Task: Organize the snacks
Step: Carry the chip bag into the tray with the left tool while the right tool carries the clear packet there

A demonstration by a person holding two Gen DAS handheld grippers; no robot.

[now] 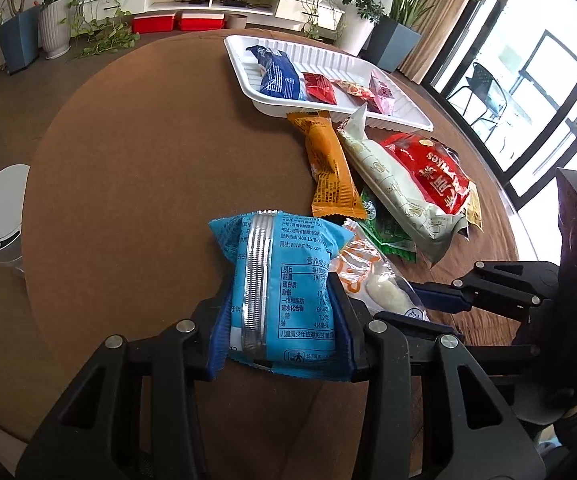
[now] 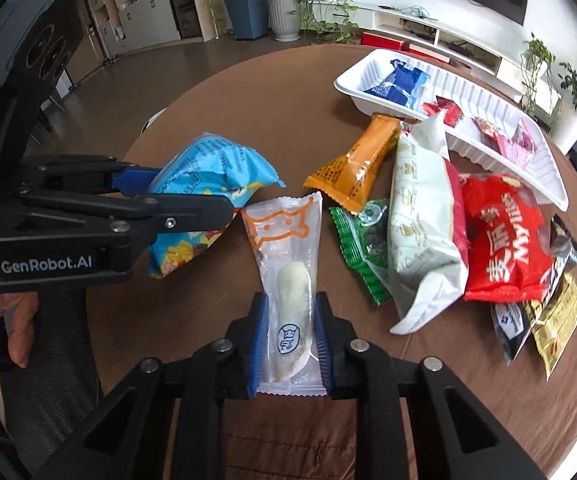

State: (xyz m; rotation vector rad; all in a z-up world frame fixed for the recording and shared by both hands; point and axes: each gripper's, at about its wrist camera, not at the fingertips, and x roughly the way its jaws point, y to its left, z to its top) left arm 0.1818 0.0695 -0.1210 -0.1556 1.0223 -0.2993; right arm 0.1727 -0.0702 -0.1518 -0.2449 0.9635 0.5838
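Brown and round, the tabletop (image 2: 216, 92) carries a heap of snack packs and a white ribbed plastic tray (image 2: 484, 96). A few snacks already lie in the tray, so the tray looks like the place where the snacks should go.

The left hand-held gripper (image 1: 280, 320) squeezes a puffy light blue snack bag (image 1: 276, 276) from both sides. The bag dents in where the blue pads press, so it is held tight and will likely not slip.

The right hand-held gripper (image 2: 288, 344) is narrow and grips a clear plastic wrapper with an orange cat drawing and a white rice stick inside (image 2: 288, 280). It holds the low end, so the rest of the wrapper sticks out in front of it.

Both packs are down near the tabletop, well apart from the tray. I think lifting them and carrying them over comes next.

The left wrist view shows the printed back of the blue bag and its silver seam. The right wrist view shows the bag's bright picture side, the left hand-held gripper from the side, and a person's fingers (image 2: 16, 320) under it. It also shows a gold packet (image 2: 556, 320) past the red bag (image 2: 504, 240).
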